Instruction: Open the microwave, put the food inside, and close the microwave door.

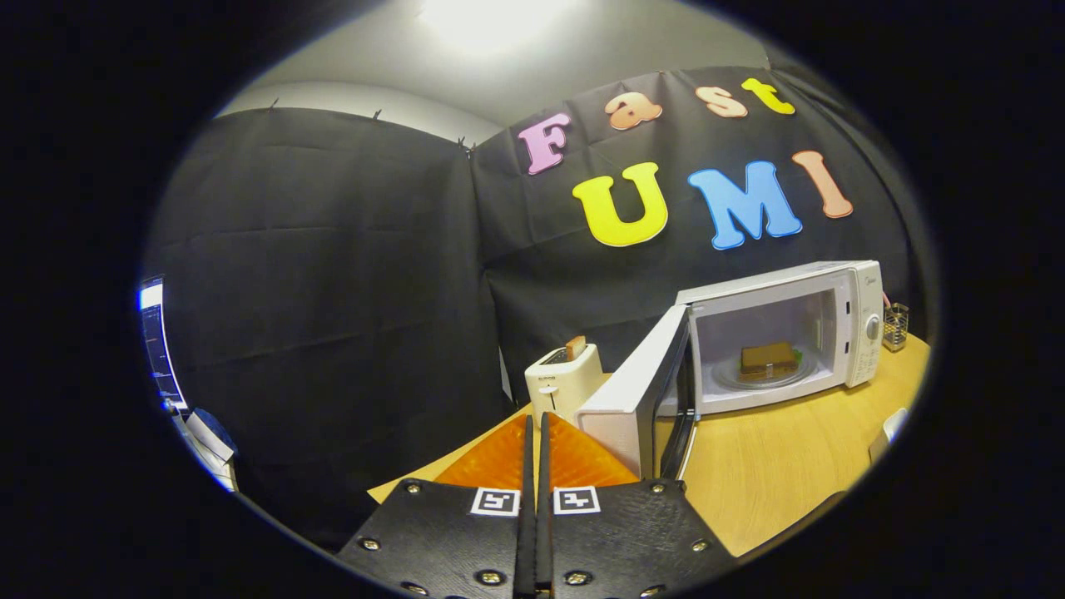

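The gripper (536, 433) is closed, fingers pressed together w/ nothing between them. The food (769, 359), a brown block like a sandwich, already sits on the glass plate inside the microwave (840, 283). So the job left is prob. the door (636, 399), which stands wide open, swung out toward the gripper, just ahead & right of the fingers.

The door looks stiff & light, turns on a hinge. No need to grab it; a push on its flat outer face near the free edge should swing it shut. It may be smooth, so fingers could slip.

A toaster (564, 378) w/ bread stands just beside the door, close to the push path. A small wire holder (896, 324) sits past the microwave on the table (782, 474).
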{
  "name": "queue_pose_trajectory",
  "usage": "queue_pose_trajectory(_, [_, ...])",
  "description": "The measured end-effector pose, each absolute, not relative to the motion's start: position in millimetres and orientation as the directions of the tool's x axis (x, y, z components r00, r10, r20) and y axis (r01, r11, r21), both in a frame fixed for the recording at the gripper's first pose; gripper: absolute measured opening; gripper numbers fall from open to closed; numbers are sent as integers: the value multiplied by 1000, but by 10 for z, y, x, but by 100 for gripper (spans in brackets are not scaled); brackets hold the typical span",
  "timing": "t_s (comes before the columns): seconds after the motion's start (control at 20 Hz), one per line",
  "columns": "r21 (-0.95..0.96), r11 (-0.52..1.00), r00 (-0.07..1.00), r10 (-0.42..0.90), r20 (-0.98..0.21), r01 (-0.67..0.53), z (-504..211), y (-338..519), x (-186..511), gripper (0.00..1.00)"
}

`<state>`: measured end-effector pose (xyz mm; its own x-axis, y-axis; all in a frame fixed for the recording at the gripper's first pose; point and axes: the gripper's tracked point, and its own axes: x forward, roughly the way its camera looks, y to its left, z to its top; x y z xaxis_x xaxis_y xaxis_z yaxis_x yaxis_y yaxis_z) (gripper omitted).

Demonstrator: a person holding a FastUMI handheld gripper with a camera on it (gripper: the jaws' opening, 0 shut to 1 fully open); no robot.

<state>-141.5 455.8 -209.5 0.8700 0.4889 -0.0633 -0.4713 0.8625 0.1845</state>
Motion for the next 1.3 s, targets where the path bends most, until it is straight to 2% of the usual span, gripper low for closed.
queue_pose_trajectory(0.45, [205, 915, 930, 364, -43, -348, -2055, 3737, -1374, 1])
queue_pose_trajectory(0.95, [240, 969, 997, 71, -21, -64, -1937, 2302, -874, 1])
queue_pose_trajectory(1.3, [249, 968, 999, -31, -33, 39, -1929, 1735, -491, 3])
